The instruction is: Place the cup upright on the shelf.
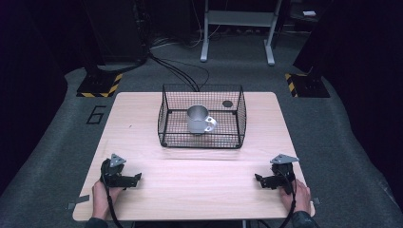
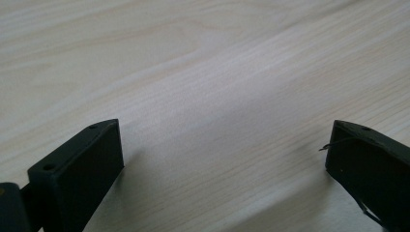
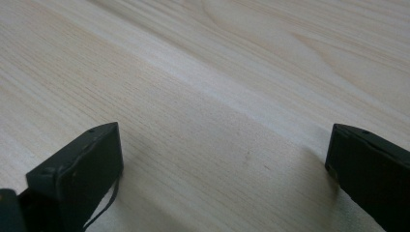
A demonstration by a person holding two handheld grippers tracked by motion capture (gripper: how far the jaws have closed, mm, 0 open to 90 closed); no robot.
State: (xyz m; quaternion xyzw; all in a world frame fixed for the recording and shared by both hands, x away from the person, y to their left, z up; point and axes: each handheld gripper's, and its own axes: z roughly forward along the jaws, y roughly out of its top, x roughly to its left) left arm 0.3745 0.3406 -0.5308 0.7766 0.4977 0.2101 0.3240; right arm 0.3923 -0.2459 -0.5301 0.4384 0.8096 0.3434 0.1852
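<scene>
High view: mug (image 1: 199,118) in basket (image 1: 166,111) (upright)

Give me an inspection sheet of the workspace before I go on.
Surface: light wood table, bare at the near half.
Job's things: metal mug upright inside black wire basket; dark round disc in its far right corner.
Clutter: nothing seen.
Grippers: left gripper and right gripper open, resting near the front edge.
Cables: black cables on the floor behind.
Surroundings: grey carpet, hazard-striped bases.
</scene>
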